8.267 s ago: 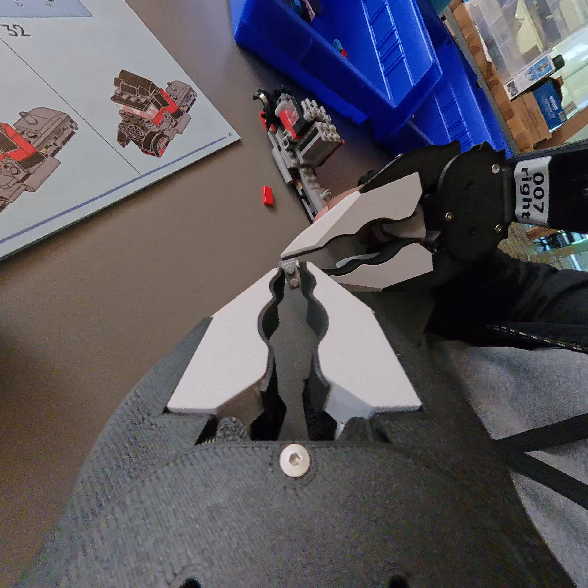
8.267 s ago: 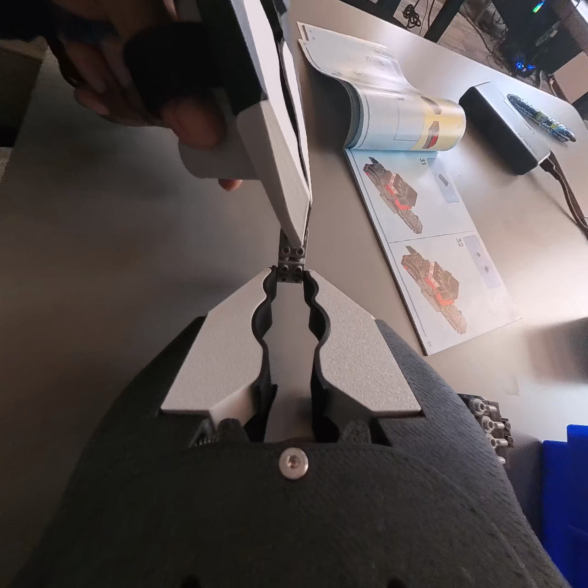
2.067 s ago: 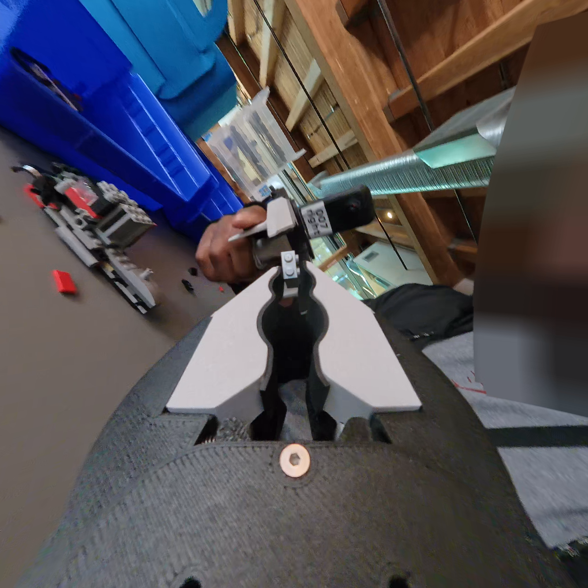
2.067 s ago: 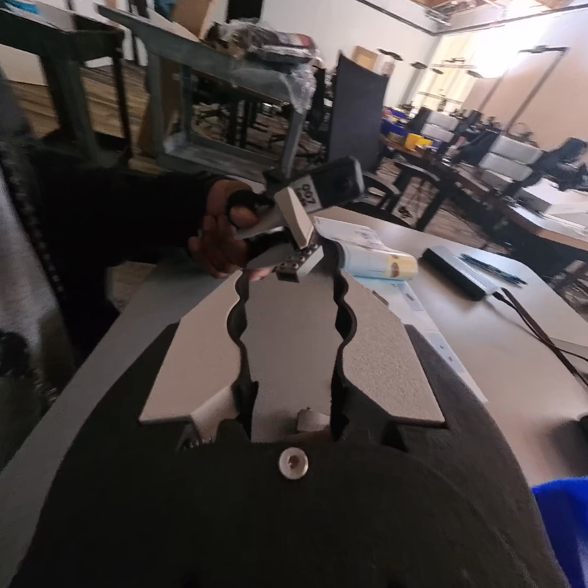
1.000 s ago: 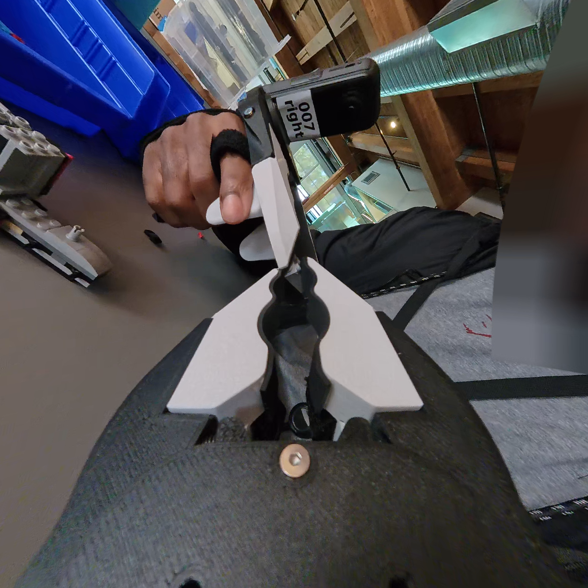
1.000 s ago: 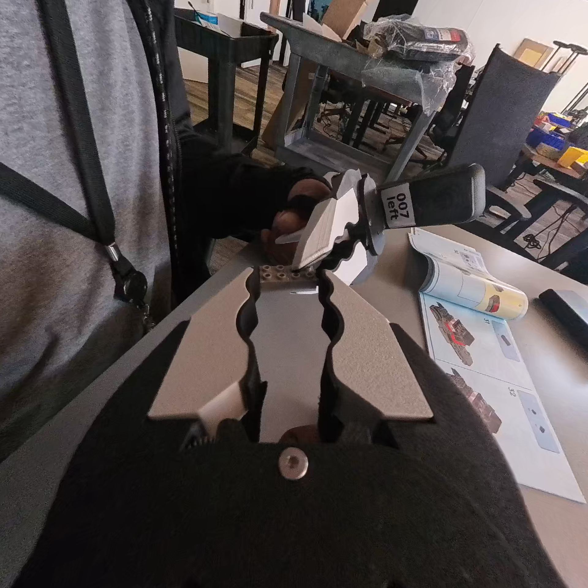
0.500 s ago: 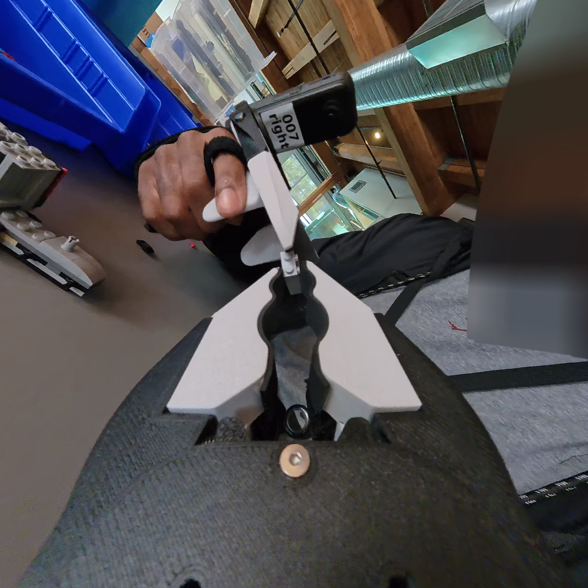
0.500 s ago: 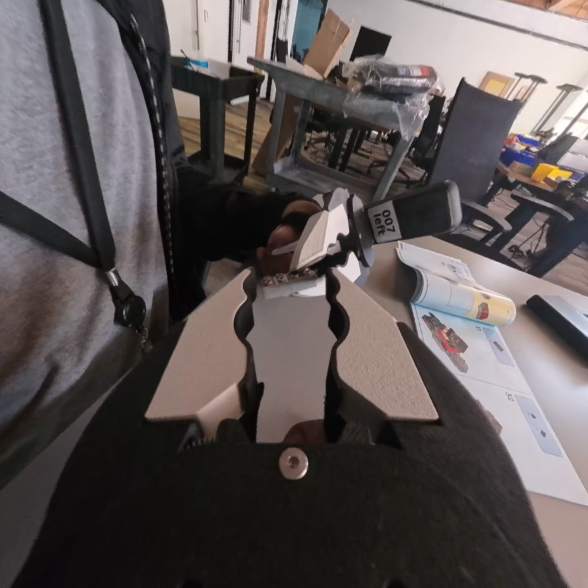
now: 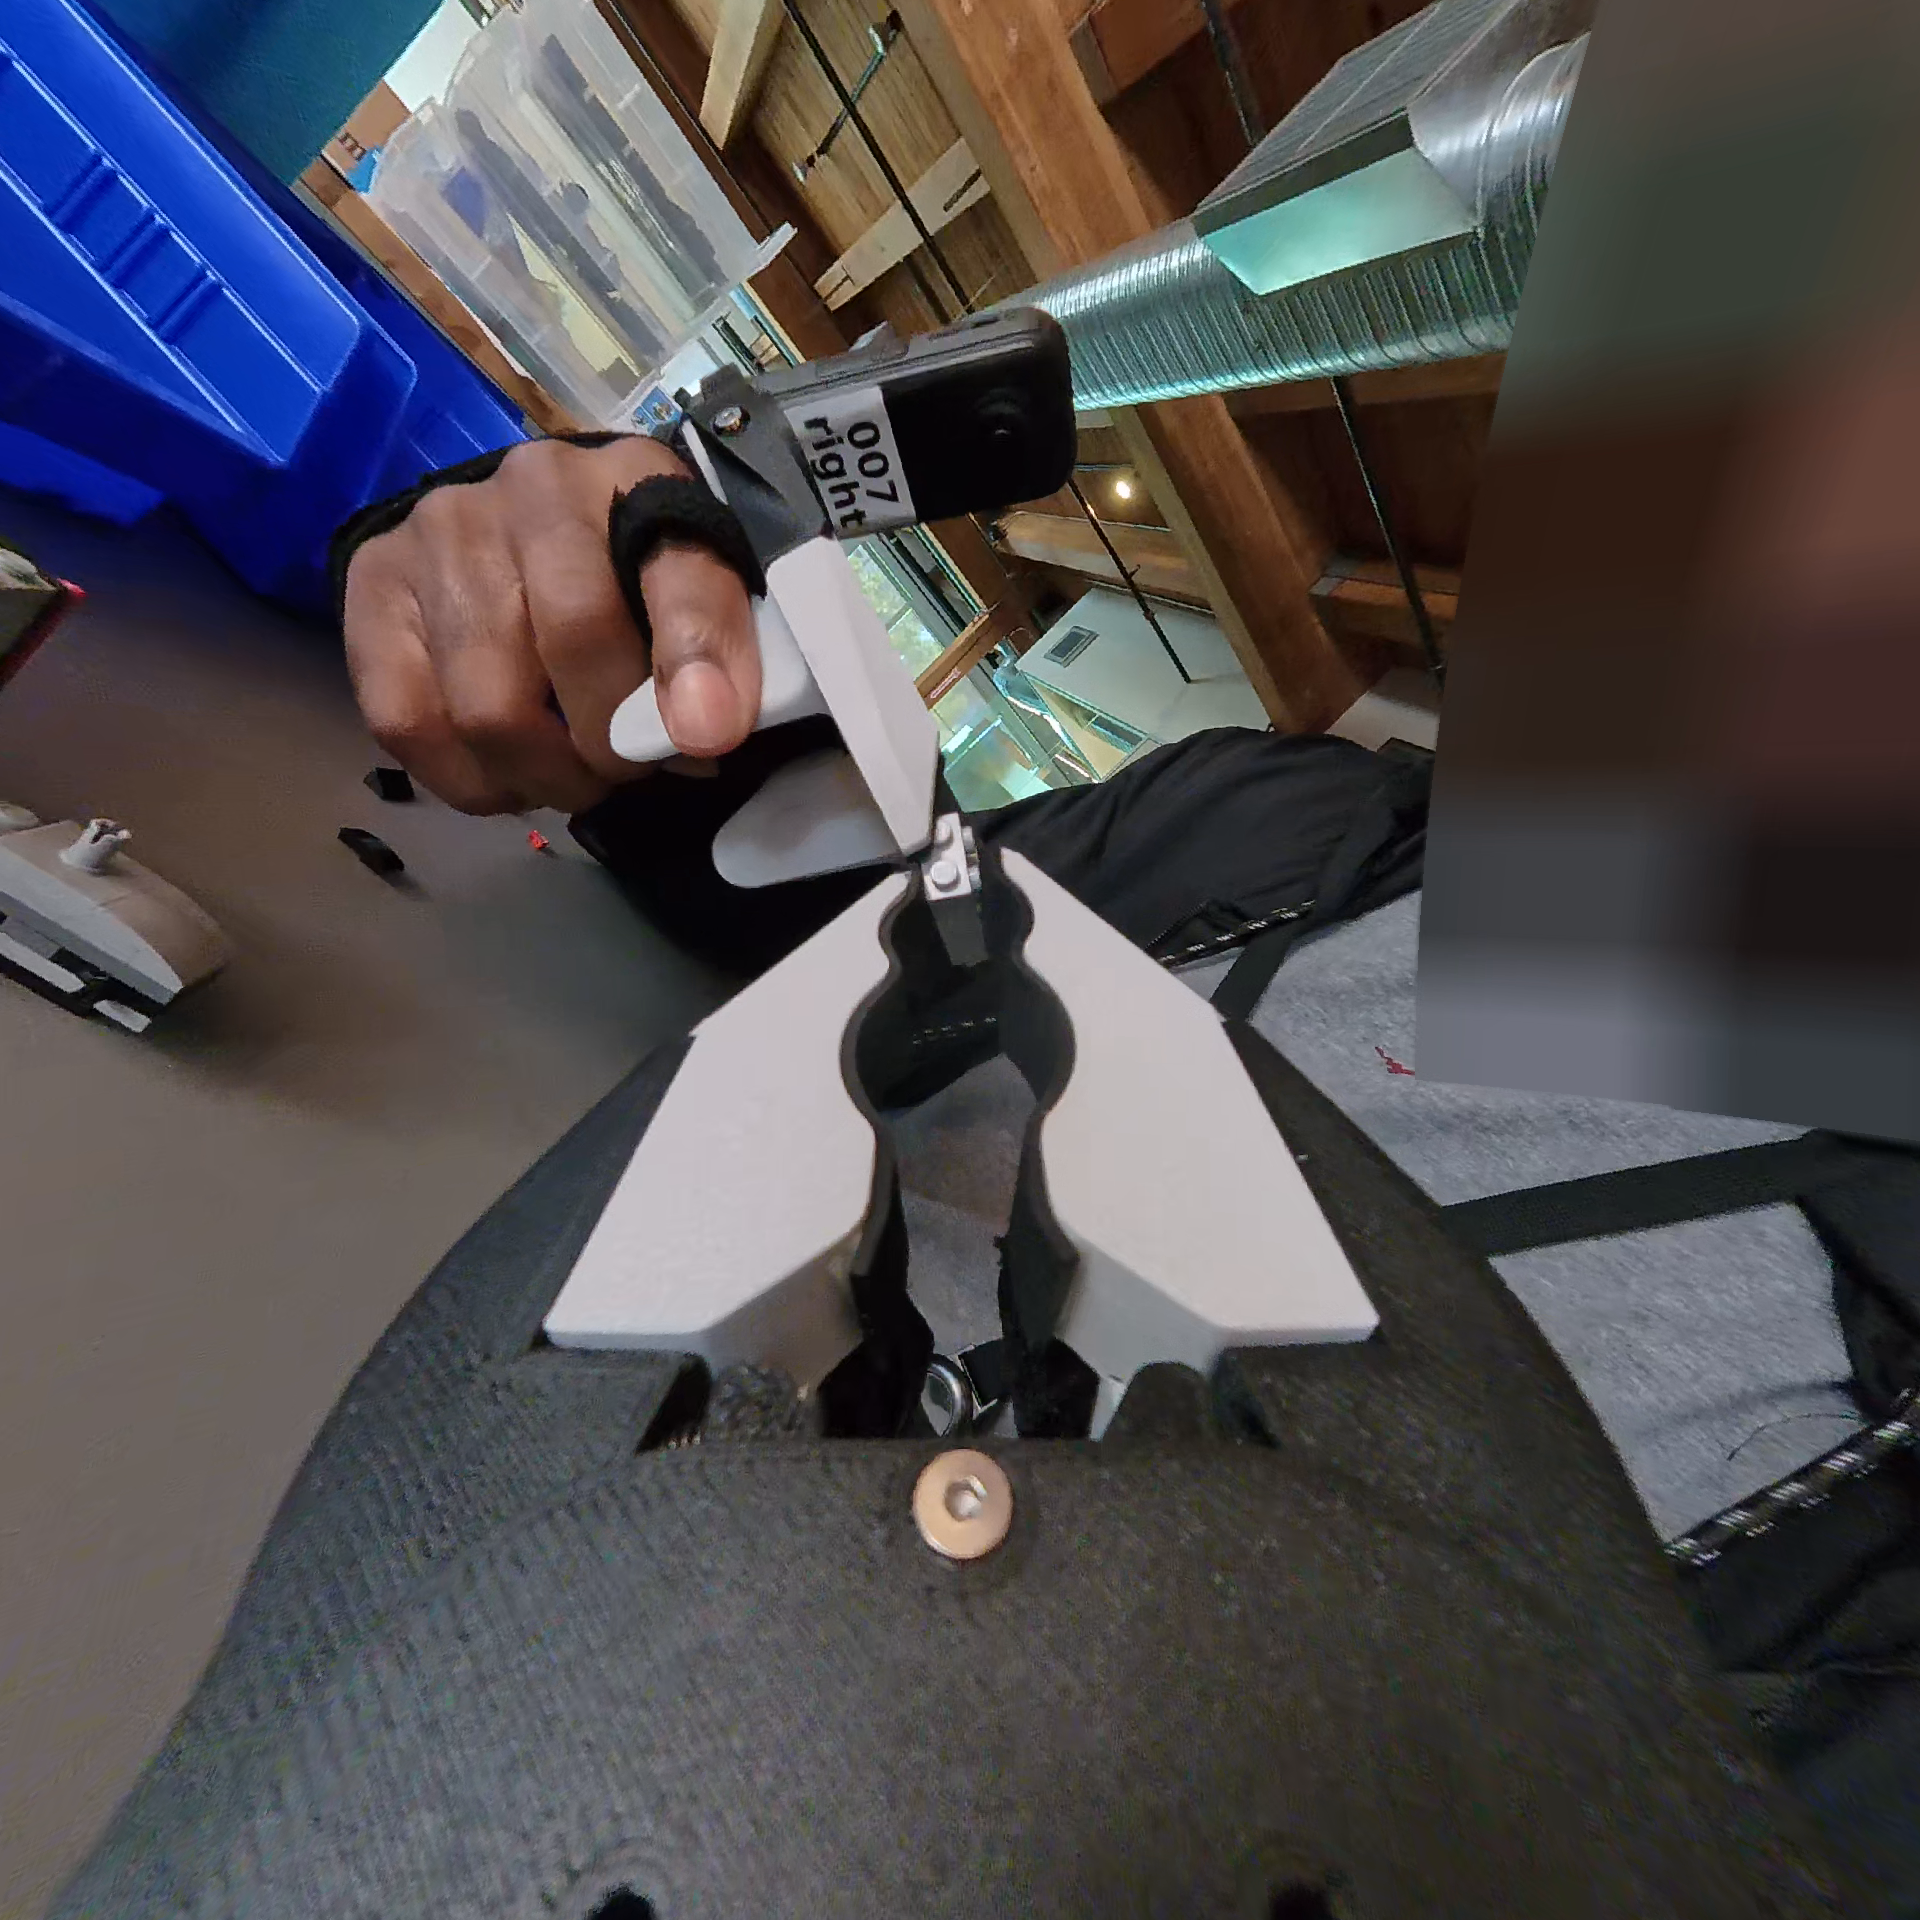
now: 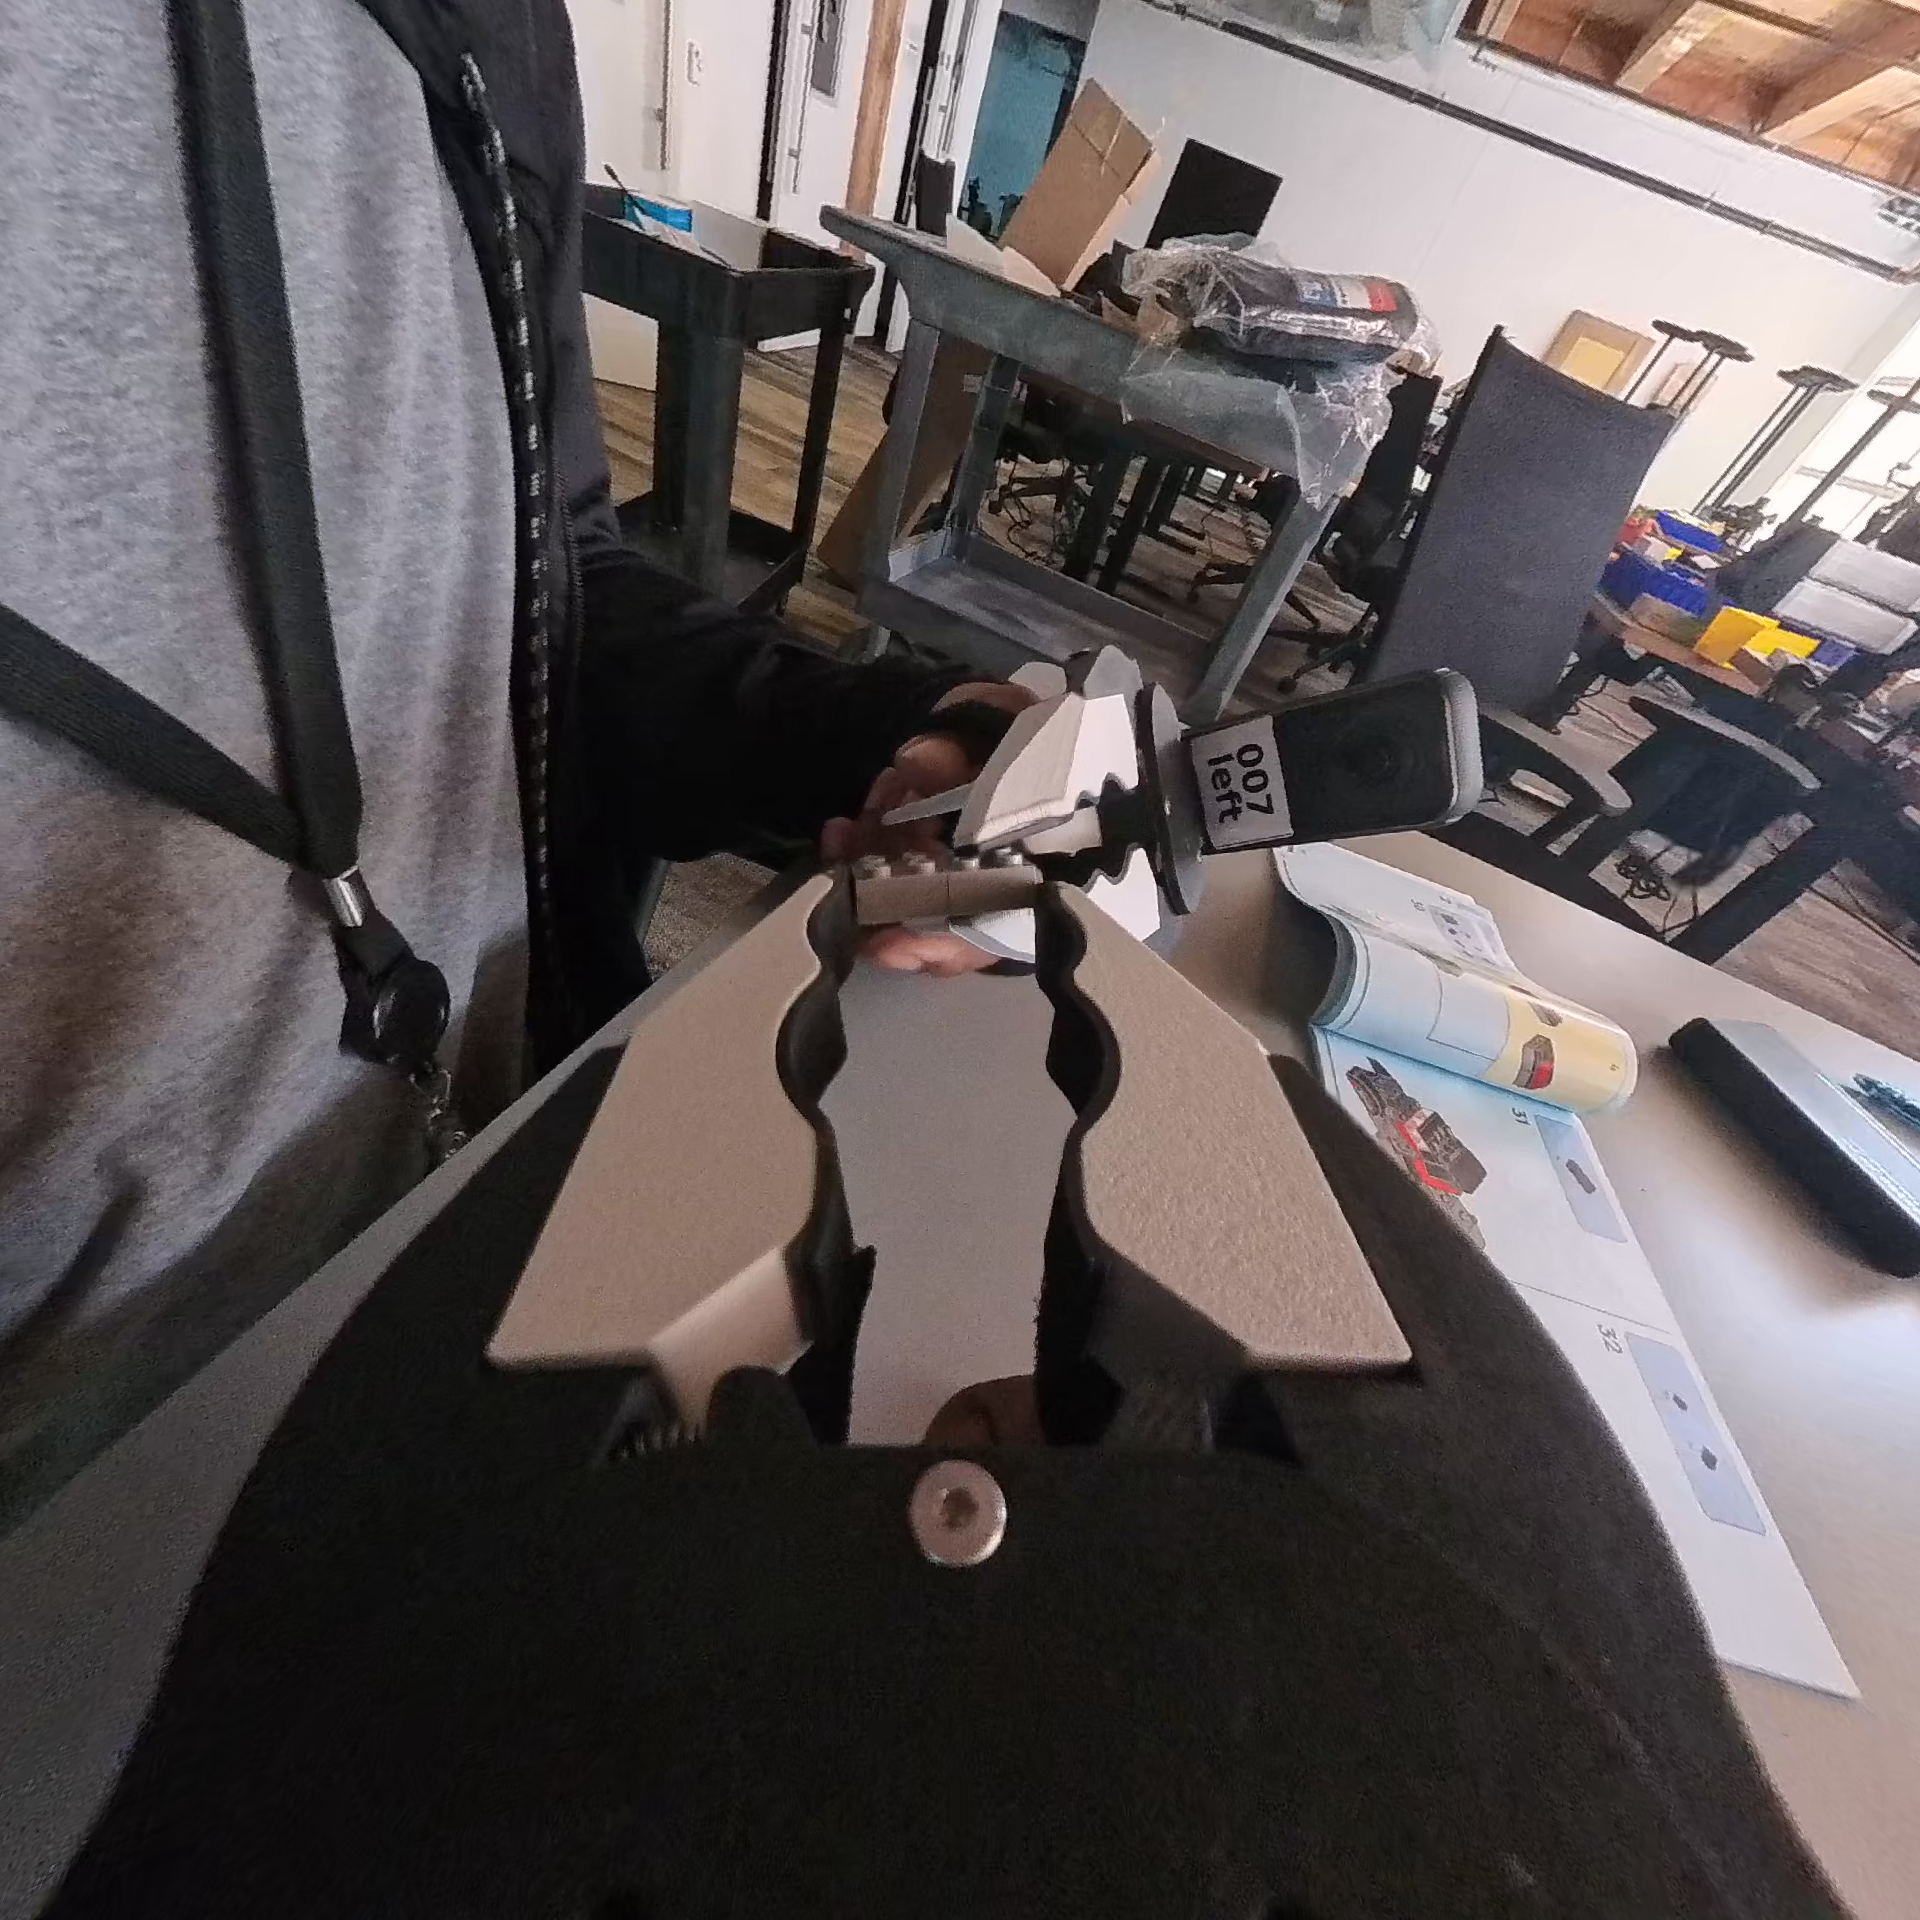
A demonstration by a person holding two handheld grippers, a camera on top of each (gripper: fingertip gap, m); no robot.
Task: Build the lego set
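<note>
A small grey lego piece is held in the air between both grippers, close to the person's chest. My left gripper is shut on its narrow end. My right gripper has its jaws partly closed, and the studded grey piece spans the gap between its tips. In the left wrist view the right gripper meets the piece from the upper left, held by a hand. In the right wrist view the left gripper grips the piece from above and behind.
The partly built grey model lies on the dark table at the left edge, with small black bits nearby. Blue bins stand behind. An open instruction booklet and a flat black box lie on the table to the right. The tips of both grippers are at nearly the same place.
Two seconds ago the right gripper was open and apart from the left; it has since come in and closed on the piece. Both grippers have stayed joined on it, tilting slightly.
</note>
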